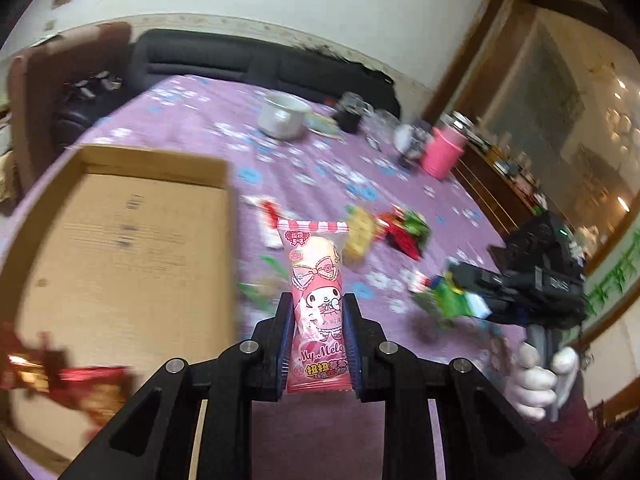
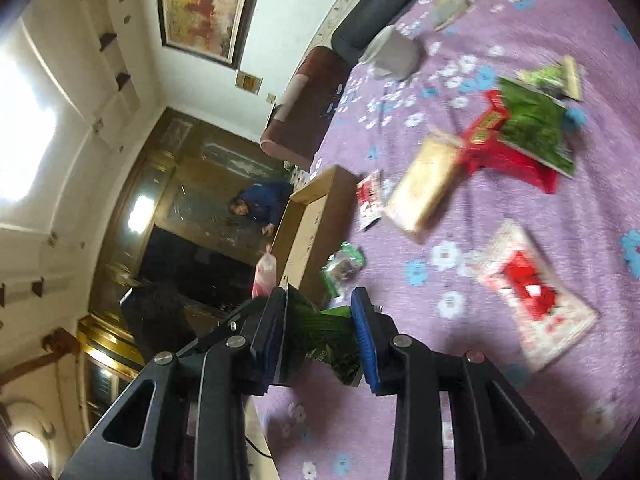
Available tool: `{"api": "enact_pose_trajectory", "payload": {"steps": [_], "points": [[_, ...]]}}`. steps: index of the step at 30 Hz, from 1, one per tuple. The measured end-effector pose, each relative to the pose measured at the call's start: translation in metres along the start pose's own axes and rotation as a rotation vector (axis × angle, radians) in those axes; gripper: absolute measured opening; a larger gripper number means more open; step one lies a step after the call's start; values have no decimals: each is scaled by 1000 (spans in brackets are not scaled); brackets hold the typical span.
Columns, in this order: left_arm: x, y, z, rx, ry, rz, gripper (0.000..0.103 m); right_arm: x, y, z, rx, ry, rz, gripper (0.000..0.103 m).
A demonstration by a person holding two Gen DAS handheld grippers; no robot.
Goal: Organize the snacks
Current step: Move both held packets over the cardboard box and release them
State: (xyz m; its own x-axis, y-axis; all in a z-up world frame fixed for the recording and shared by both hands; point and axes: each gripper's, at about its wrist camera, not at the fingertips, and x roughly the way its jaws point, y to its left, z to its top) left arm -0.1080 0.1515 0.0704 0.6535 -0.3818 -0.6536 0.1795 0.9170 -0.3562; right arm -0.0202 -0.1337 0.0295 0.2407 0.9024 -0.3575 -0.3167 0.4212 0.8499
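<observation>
A purple flowered tablecloth (image 1: 208, 120) is being seen across most of both views. In the left wrist view, a flat cardboard box (image 1: 120, 248) is being shown at the left side of the frame, open at the top, with a blurry red wrapper (image 1: 68, 376) at its lower left edge. In the right wrist view the same box (image 2: 308, 216) is being seen near the middle of the frame. Loose snacks are being left spread on the cloth in that view: a green bag (image 2: 532, 128) and a red pack (image 2: 504, 152) at the upper right, a tan pack (image 2: 424, 184) beside them, and a white and red bag (image 2: 532, 296) at the right. A pink snack pack (image 1: 320, 304) is being held upright between the narrow fingers of the left gripper (image 1: 319, 344), in the middle of its frame, just right of the box. A green snack bag (image 2: 324, 332) is being pinched by the right gripper (image 2: 320, 336) in the lower middle of its frame, above the cloth and close to the box. A white cup (image 1: 280, 116) and a pink cup (image 1: 442, 152) are being seen far back, at the top of the left wrist view.
</observation>
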Motion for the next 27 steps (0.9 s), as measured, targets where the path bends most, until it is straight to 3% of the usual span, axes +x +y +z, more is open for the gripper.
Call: {"api": "enact_pose_trajectory", "payload": {"steps": [6, 11, 16, 22, 24, 27], "points": [[-22, 63, 15, -69, -30, 142, 24, 52, 62, 4, -149, 86, -89, 33], [-26, 114, 14, -137, -16, 244, 24, 120, 97, 4, -229, 168, -143, 33], [-24, 143, 6, -195, 12, 272, 24, 180, 112, -3, -307, 226, -224, 33], [-23, 146, 1, -188, 13, 247, 25, 229, 109, -14, -369, 282, -313, 35], [-27, 143, 2, -187, 5, 235, 28, 236, 112, -20, -396, 287, -343, 36], [-38, 139, 2, -199, -26, 222, 48, 232, 119, -22, -427, 272, -342, 42]]}}
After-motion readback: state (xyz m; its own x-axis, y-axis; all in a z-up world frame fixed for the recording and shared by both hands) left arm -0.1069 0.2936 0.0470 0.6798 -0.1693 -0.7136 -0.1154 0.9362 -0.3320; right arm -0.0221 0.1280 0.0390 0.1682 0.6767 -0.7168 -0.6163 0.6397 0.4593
